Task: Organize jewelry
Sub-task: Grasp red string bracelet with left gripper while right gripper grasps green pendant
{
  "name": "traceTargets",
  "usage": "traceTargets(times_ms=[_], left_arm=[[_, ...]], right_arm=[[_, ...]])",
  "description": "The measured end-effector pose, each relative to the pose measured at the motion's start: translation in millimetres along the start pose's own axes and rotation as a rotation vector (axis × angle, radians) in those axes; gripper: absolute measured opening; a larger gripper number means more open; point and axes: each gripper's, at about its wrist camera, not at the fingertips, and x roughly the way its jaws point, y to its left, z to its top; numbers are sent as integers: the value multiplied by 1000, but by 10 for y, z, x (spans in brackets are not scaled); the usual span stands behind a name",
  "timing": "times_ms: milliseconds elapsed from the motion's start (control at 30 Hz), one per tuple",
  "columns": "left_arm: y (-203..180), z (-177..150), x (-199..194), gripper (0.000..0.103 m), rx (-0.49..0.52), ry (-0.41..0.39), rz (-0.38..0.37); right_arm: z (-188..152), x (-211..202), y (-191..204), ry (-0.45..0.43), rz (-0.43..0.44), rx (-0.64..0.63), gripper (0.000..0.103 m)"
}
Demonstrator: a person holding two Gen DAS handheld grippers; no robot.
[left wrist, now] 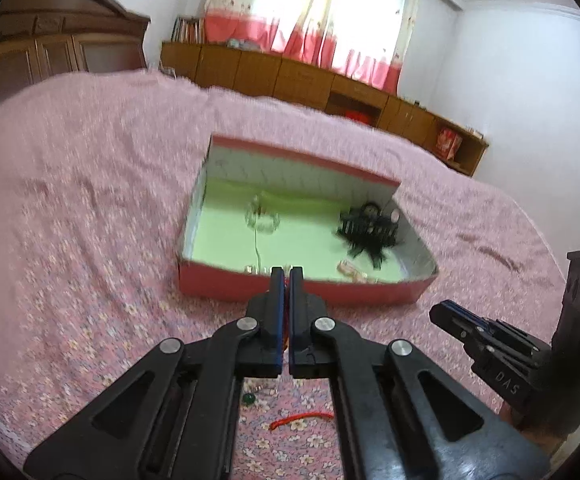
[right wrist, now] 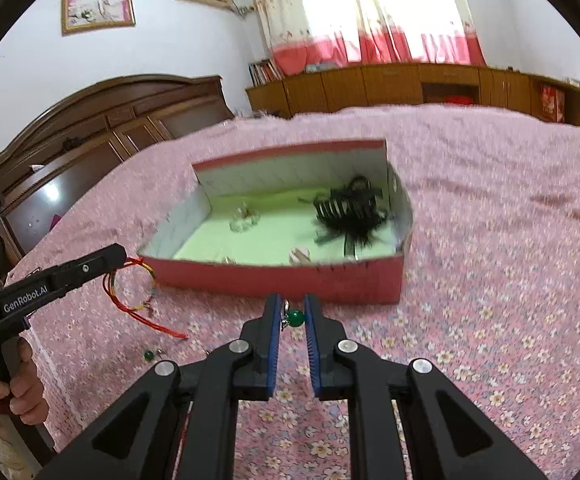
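A red box point(right wrist: 282, 280) with no lid sits on the bed point(right wrist: 489, 240). The bed has a pink flowery cover. The inside floor of the box is light green. In the box lie a black hair clip point(right wrist: 347, 210) by the right wall, a clear bracelet point(left wrist: 263, 220) near the middle, and some small shiny bits by the front wall.

The left tongs point(right wrist: 124, 256) have "GenRobot.AI" written on the side. They are closed on a red and yellow string bracelet point(right wrist: 138, 296), which hangs down just left of the box.

The right tongs point(right wrist: 291, 312) pinch a green bead earring point(right wrist: 295, 317) between their blue pads, just in front of the box.

Another green bead point(right wrist: 148, 356) lies on the bed near a hand point(right wrist: 14, 392) holding the left tongs.
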Motion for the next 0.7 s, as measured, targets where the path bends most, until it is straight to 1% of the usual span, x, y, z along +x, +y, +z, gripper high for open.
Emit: traceTargets(times_ms=[133,267,567,700], left_arm=[[-26,61,-103,0,25,-53,14],[-60,91,-120,0,52,-80,27],[-120,162,-100,0,74,-104,23],[-136,242,-112,0,74,-128,20]], right_arm=[[43,-93,43,-48,-7,-10,14],[86,-144,53,-77,-10,-8,14],[137,-183,79,-104,-12,-18,14],[183,-175,88,-110,-12,-23,14]])
